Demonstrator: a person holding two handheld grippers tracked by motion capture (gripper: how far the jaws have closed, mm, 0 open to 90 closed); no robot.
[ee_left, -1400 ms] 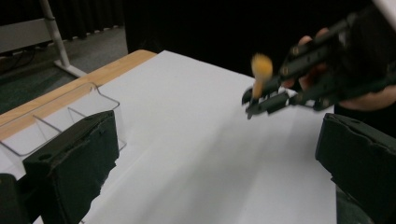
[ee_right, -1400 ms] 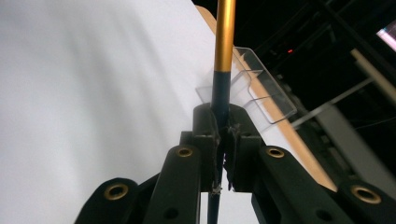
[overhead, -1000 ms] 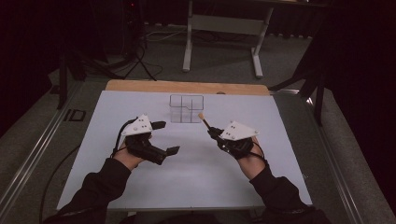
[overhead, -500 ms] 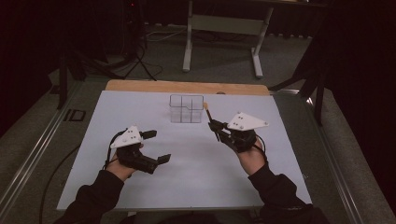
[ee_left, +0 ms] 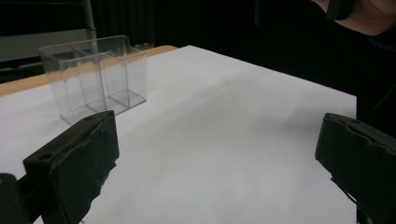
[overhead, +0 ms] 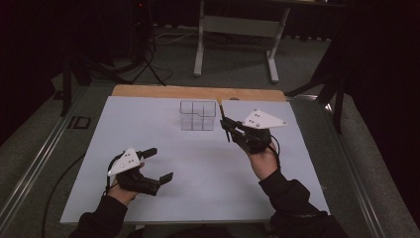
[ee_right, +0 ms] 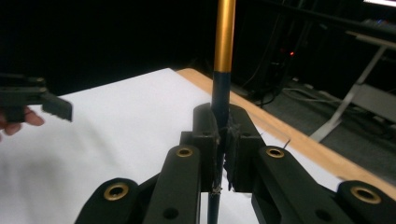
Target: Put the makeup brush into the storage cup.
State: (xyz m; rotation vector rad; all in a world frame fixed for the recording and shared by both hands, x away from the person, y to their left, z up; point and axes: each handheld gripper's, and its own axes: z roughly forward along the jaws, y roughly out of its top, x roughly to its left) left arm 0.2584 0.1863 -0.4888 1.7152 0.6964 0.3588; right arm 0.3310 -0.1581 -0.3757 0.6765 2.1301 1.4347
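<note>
A clear plastic organiser (overhead: 198, 115) with several compartments stands at the far middle of the white board (overhead: 198, 198). My right gripper (overhead: 229, 130) hovers just right of it, shut on a thin stick (overhead: 223, 116) that stands almost upright. In the right gripper view the stick (ee_right: 224, 37) is dark blue below and gold above, pinched between the jaws of the right gripper (ee_right: 223, 135). My left gripper (overhead: 158, 163) is low over the board's near left, open and holding nothing. From the left gripper (ee_left: 217, 135), the organiser (ee_left: 93, 74) stands ahead to the left.
A bare wooden strip (overhead: 198, 92) runs along the board's far edge. Beyond it stand a metal table frame (overhead: 237, 29) and cables on the grey floor. Dark curtains close off both sides. The left gripper's jaw (ee_right: 32, 100) appears at the left of the right gripper view.
My left hand has drawn back toward the near left edge and sunk closer to the board. The right gripper has risen a little with the stick, which now stands more upright.
</note>
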